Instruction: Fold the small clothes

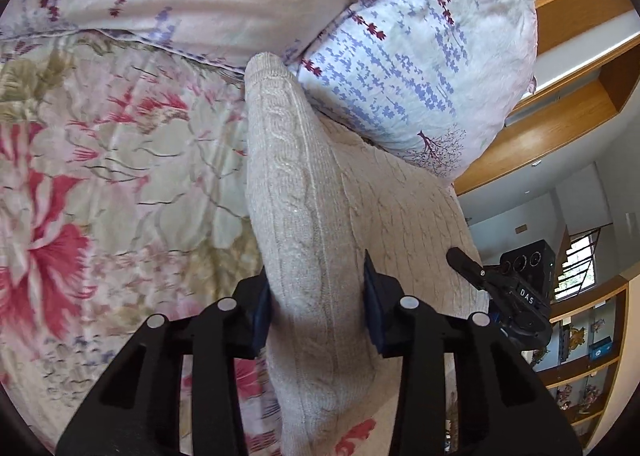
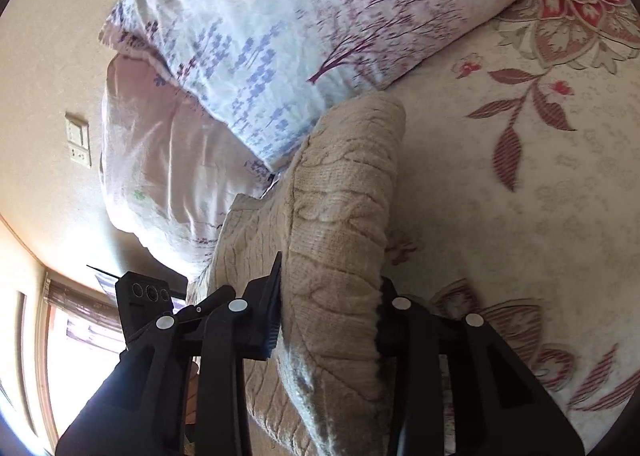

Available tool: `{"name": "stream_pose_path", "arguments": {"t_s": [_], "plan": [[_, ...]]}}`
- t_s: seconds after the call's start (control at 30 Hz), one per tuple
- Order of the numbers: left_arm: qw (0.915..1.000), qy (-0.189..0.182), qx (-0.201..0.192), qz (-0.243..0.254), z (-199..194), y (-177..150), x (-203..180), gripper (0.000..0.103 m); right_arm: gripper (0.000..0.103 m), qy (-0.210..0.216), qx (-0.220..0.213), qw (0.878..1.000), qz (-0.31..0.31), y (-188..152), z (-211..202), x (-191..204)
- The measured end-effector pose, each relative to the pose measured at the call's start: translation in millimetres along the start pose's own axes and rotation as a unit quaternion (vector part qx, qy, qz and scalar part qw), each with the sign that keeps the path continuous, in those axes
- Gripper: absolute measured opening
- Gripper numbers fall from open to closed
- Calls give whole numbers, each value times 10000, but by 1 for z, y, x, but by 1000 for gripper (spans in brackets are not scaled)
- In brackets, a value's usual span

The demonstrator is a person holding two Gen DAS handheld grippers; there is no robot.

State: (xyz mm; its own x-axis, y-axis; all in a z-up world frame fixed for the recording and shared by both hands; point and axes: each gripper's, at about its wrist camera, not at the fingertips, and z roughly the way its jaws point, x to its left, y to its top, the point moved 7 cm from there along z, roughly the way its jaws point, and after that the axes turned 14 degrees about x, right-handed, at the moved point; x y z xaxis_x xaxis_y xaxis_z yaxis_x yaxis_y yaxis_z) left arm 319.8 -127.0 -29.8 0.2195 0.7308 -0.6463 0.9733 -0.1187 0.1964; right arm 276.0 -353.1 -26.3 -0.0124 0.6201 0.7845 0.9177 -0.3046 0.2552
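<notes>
A beige cable-knit sweater (image 1: 288, 160) lies on a floral bedspread (image 1: 100, 176), its far end against the pillows. In the left wrist view a long rolled sleeve or edge of it runs away from me, and my left gripper (image 1: 316, 288) is shut on it, both blue pads pressing the knit. In the right wrist view the sweater (image 2: 344, 176) bunches into a thick fold, with my right gripper (image 2: 330, 296) shut on that fold. The right gripper (image 1: 500, 288) also shows at the sweater's right edge in the left view. The rest of the garment is hidden under the folds.
Two lavender-print pillows (image 1: 420, 56) (image 2: 280, 16) stand right behind the sweater. The bedspread (image 2: 540, 196) stretches off to the right. Wooden shelving (image 1: 560, 116) is beyond the bed, and a wall switch (image 2: 78, 144) and a window (image 2: 80, 356) are on the far side.
</notes>
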Motion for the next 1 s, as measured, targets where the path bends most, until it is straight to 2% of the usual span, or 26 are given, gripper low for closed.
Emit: {"name": "stream_pose_path", "arguments": {"t_s": [0.17,0.27,0.3,0.37,0.47,0.53,0.6,0.63,0.7,0.73,0.8,0.9,1.0], "plan": [[9980,622,-113,43,-57,-12,35,38,32,-99,394,9974,-601,-15,51,43],[9924,1194,-222,193,-78,-8,56,40,32,-632,528,9919,-970,-23,77,51],[9909,1313,-246,159,-79,-6,66,43,34,-800,507,9906,-991,-23,80,51],[9883,1495,-258,132,-75,-9,77,47,38,-777,472,9916,-922,-24,74,50],[9827,1680,-663,419,-87,-18,67,50,41,-818,101,9928,-874,-22,46,44],[9778,1690,-1050,657,-100,-26,56,52,42,-752,-73,9934,-858,-20,32,42],[9762,1508,-1293,865,-109,-36,43,56,40,-779,-7,9925,-940,-21,33,42],[9756,1440,-1344,966,-111,-41,36,59,24,-887,3,9907,-1036,-22,36,42],[9747,1351,-1320,1198,-109,-50,22,60,12,-1274,-182,9838,-1251,-21,38,46],[9741,1344,-1258,1312,-106,-52,16,61,10,-1468,-296,9805,-1270,-19,38,46],[9722,1433,-1142,1459,-95,-54,6,61,9,-1639,-452,9792,-1111,-10,38,41],[9724,1487,-958,1523,-79,-54,2,61,9,-1860,-435,9783,-805,0,41,23],[9704,1666,-856,1524,-63,-51,5,62,10,-2083,-172,9755,-685,1,54,10]]}}
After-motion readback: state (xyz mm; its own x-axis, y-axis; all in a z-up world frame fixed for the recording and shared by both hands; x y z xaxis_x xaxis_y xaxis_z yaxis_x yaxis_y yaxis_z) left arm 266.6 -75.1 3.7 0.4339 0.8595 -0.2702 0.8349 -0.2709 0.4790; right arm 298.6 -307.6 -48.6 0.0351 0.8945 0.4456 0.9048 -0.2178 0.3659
